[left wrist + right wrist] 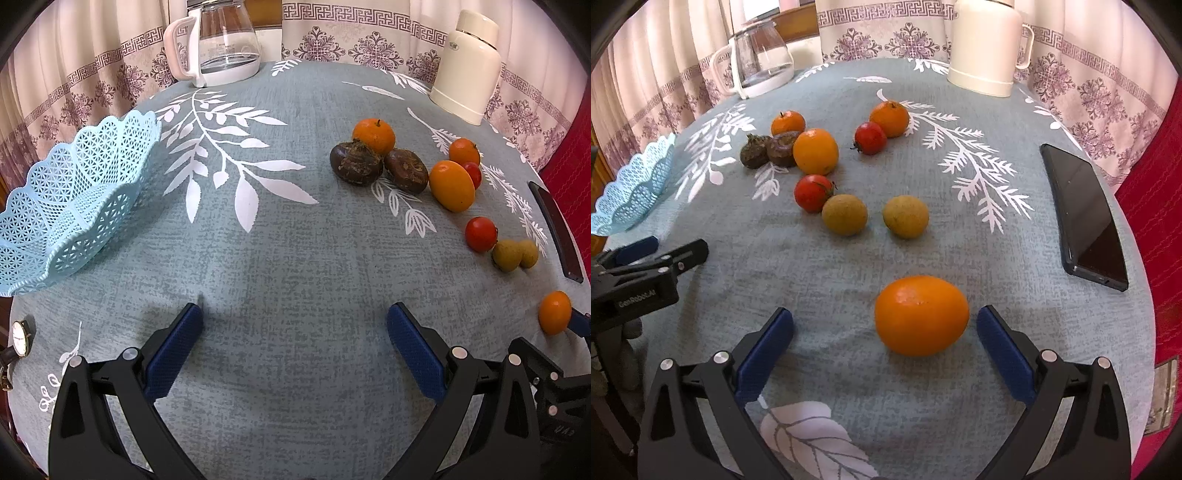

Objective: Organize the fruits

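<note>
Right wrist view gives me the surface (849,266) first, then the blue basket (631,192) far left, still without fruit as far as I see. My right hand-held gripper (884,332) is wide open, holding nothing, with the orange (921,315) between its fingers, nearer the right one. I judge it light, firm, smooth-skinned; I'd pinch across its middle. My left hand-held gripper (295,325) is wide open too, over bare cloth.
</note>
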A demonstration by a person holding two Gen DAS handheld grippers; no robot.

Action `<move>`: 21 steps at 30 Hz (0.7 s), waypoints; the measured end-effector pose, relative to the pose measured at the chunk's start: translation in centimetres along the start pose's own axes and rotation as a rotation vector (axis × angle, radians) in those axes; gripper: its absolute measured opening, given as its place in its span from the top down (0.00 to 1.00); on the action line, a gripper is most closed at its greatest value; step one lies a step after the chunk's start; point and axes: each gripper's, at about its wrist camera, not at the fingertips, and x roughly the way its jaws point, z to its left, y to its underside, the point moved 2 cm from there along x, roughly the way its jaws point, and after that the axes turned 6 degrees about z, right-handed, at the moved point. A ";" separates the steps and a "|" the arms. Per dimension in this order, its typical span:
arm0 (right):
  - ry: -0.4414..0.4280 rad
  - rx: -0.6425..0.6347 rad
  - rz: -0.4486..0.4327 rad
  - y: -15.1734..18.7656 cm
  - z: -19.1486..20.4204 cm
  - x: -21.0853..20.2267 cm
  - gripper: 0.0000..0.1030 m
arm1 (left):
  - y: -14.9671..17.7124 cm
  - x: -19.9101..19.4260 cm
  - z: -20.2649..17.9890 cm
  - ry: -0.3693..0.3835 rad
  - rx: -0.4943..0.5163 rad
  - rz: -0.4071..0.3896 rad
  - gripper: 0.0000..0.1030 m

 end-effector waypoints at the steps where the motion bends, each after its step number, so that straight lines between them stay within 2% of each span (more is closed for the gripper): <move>1: -0.009 0.003 -0.005 -0.1 0.0 -0.1 0.05 | 0.0 0.0 0.0 0.003 -0.001 -0.001 0.02; 11: -0.052 0.012 -0.086 -1.3 -0.3 -2.1 0.05 | 0.0 -0.1 0.1 0.006 0.000 -0.002 0.02; 21: -0.042 0.038 -0.080 -0.7 -1.2 -1.9 0.05 | 0.0 -0.1 0.1 0.007 -0.001 -0.001 0.02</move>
